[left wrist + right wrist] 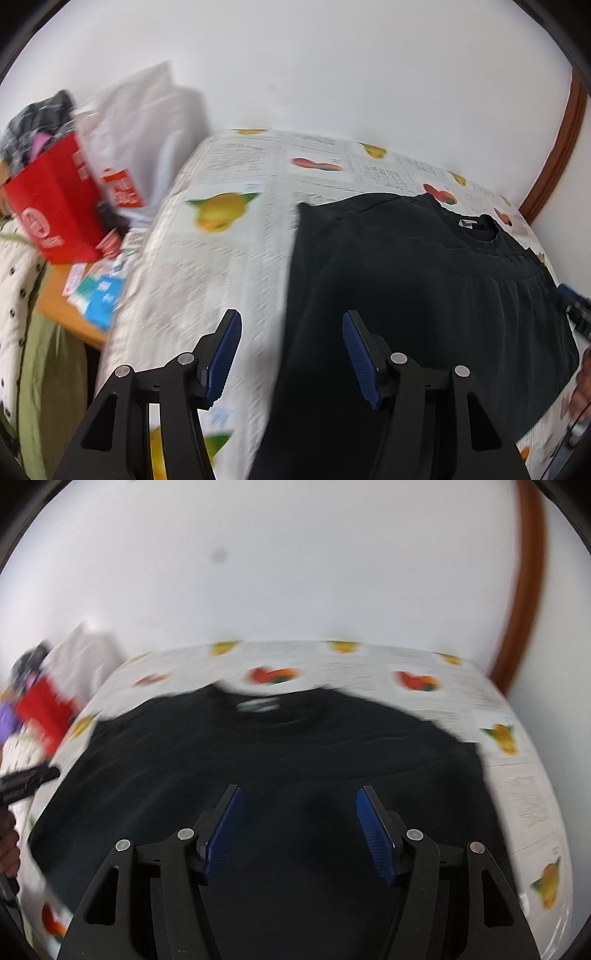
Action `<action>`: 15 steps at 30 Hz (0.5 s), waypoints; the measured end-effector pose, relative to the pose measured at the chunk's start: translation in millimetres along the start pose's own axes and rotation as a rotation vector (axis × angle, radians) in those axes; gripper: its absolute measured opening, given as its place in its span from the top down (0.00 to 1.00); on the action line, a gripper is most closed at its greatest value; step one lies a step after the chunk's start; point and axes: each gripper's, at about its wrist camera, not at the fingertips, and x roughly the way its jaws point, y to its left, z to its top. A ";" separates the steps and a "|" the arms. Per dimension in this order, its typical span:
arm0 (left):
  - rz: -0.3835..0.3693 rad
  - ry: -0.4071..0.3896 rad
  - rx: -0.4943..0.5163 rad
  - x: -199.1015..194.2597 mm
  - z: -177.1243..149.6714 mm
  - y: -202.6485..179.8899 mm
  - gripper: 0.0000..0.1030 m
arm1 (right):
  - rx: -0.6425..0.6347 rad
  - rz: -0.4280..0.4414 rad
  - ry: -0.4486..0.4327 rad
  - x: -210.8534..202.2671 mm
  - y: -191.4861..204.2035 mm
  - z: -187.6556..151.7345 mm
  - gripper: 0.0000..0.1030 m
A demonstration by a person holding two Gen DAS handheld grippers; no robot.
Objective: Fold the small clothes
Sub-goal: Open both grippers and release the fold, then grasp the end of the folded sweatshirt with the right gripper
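Left wrist view: left tongs (pixel 291 354) spread, nothing between the pads, hovering over the left edge of the black garment (pixel 424 295). Garment spread flat on the fruit-print counter (pixel 221 258), collar label away from the camera, probably laid out for folding. Red box (pixel 55 214) well left of the garment, off the counter.

Right wrist view: right tongs (pixel 299 830) likewise spread and empty, above the garment's (pixel 258 757) near middle.
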 end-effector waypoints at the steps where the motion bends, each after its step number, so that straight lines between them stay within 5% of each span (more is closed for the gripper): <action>1: 0.002 -0.009 -0.011 -9.5 -7.2 7.9 0.46 | -0.018 0.024 0.003 -3.0 21.3 -6.4 0.38; 15: 0.030 -0.053 -0.070 -63.3 -58.7 84.6 0.42 | -0.275 0.219 0.025 -29.8 220.3 -77.3 0.32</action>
